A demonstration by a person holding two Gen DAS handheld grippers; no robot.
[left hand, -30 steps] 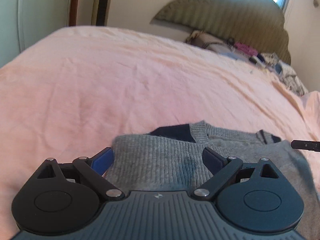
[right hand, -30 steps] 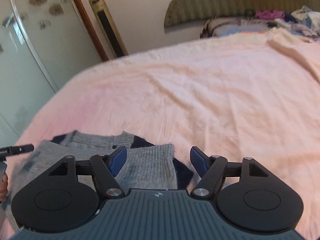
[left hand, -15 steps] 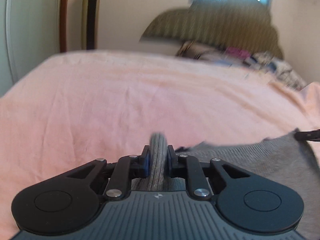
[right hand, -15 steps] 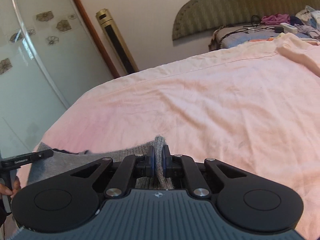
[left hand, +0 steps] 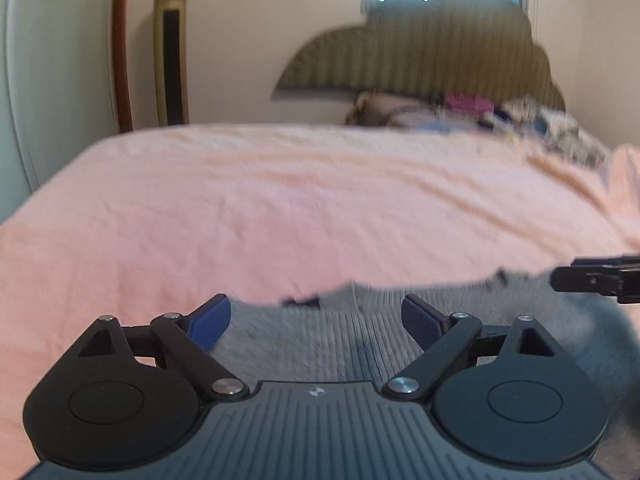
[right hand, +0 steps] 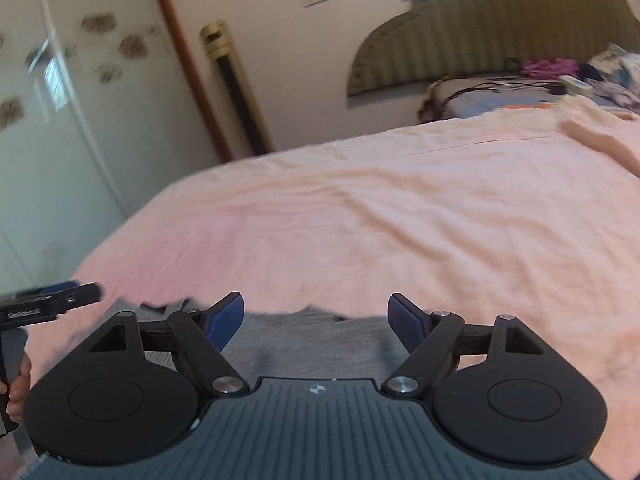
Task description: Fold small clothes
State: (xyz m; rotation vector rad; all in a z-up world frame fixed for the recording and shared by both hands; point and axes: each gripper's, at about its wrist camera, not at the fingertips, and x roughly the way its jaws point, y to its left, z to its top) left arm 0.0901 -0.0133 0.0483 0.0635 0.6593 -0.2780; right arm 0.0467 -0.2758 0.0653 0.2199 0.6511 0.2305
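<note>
Left wrist view: left gripper [left hand: 316, 320] and right gripper [right hand: 316, 318], jaws just opened wide, hold nothing. Sweater [left hand: 320, 340] lies on bed [left hand: 280, 200] beneath. Risk: thick knit fold may spring open.

A grey ribbed-knit sweater [left hand: 320, 344], edged in navy [left hand: 302, 301], lies on a pale pink bed [left hand: 280, 208]. The left hand-held gripper [left hand: 316, 320] and the right hand-held gripper [right hand: 318, 320] are black with blue pads. At twelve o'clock stands an olive, vertically striped headboard [left hand: 432, 52]; at ten o'clock, a gold-and-black tower unit [left hand: 171, 48] against a cream wall [left hand: 248, 60].
</note>
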